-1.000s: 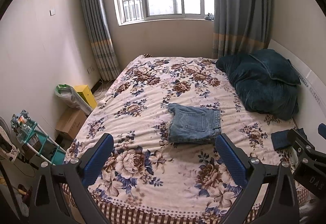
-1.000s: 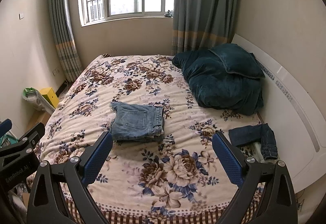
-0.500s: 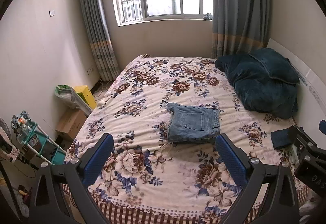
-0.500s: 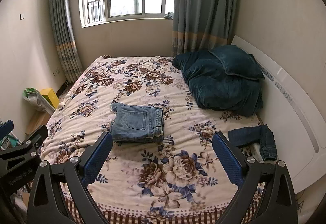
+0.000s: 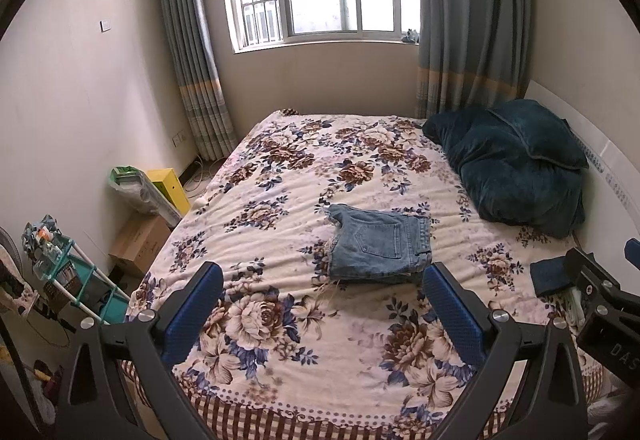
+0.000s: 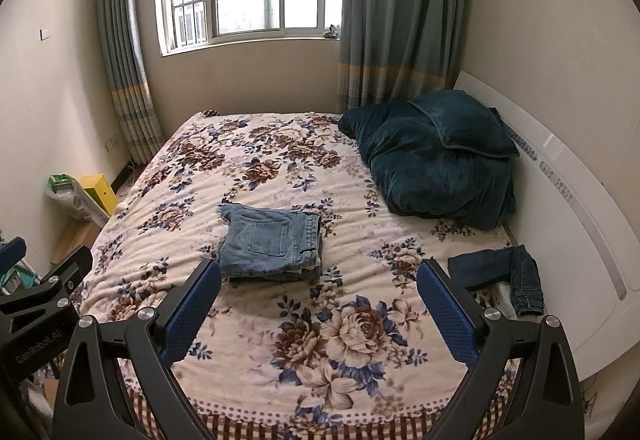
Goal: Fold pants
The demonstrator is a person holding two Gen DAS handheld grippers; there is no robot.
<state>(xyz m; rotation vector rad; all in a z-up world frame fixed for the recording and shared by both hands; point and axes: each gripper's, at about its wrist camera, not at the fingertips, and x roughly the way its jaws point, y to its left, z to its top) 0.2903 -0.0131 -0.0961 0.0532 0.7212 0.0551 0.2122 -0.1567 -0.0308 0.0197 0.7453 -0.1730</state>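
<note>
Light blue denim pants [image 5: 380, 246] lie folded in a compact rectangle in the middle of the floral bed [image 5: 280, 175]; they also show in the right wrist view [image 6: 272, 242]. My left gripper [image 5: 320, 314] is open and empty, held above the bed's near edge, short of the pants. My right gripper [image 6: 318, 314] is open and empty, also back from the pants. Dark blue jeans [image 6: 500, 274] lie crumpled at the bed's right side by the headboard.
A dark teal quilt and pillow [image 6: 436, 155] are piled at the far right of the bed. A white headboard [image 6: 568, 207] runs along the right. A yellow box [image 5: 170, 187], a cardboard box [image 5: 138, 240] and a teal rack [image 5: 68, 280] stand on the floor at left.
Both grippers have drifted slightly; the view shifted a little. The pants have not moved and both grippers stay open.
</note>
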